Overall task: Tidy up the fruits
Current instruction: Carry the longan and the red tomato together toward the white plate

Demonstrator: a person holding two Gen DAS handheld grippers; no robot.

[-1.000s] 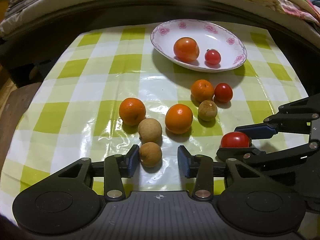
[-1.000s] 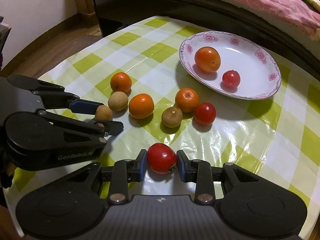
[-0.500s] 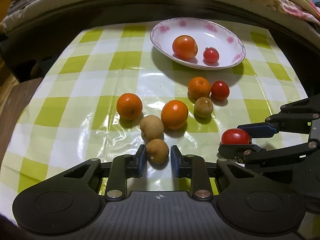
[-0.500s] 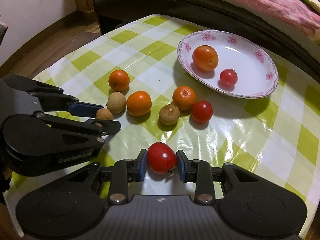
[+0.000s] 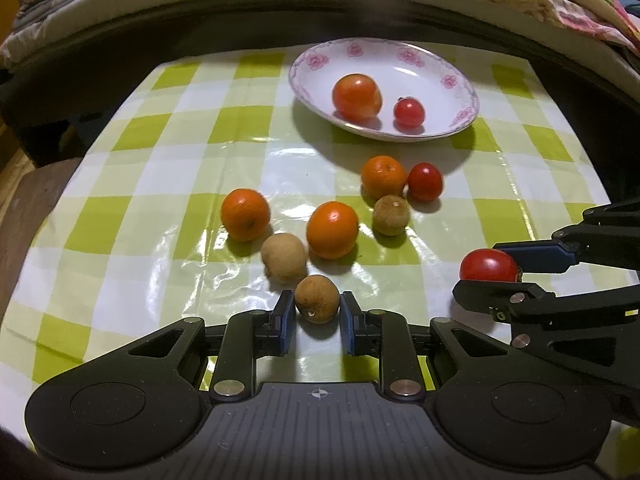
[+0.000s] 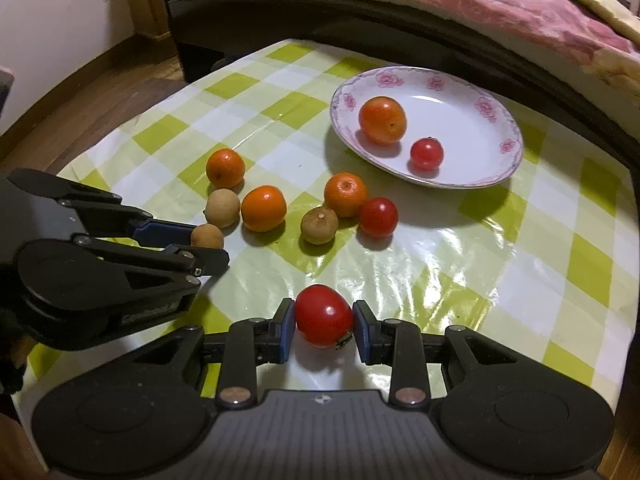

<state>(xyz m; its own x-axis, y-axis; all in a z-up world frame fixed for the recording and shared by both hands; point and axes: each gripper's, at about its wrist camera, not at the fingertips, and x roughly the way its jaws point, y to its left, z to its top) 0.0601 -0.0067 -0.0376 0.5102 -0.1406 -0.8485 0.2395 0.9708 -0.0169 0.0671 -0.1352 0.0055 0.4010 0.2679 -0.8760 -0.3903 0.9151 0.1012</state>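
My left gripper (image 5: 317, 316) is shut on a small brown longan (image 5: 317, 298) and holds it above the checked tablecloth; it also shows in the right wrist view (image 6: 207, 237). My right gripper (image 6: 324, 328) is shut on a red tomato (image 6: 325, 316), seen too in the left wrist view (image 5: 489, 265). A white floral plate (image 5: 432, 68) at the back holds an orange tomato (image 5: 357, 97) and a small red tomato (image 5: 408, 111). On the cloth lie three oranges (image 5: 332, 229), two more longans (image 5: 284, 257) and a red tomato (image 5: 425, 181).
The green-and-white checked tablecloth (image 5: 160, 184) covers a small table whose edges drop off left and right. A bed with a pink quilt (image 6: 500, 12) runs behind it. Wooden floor (image 6: 100, 92) lies to the left.
My left gripper closed from open onto the nearest longan and lifted back a little. My right gripper stays shut on the red tomato and has risen slightly.
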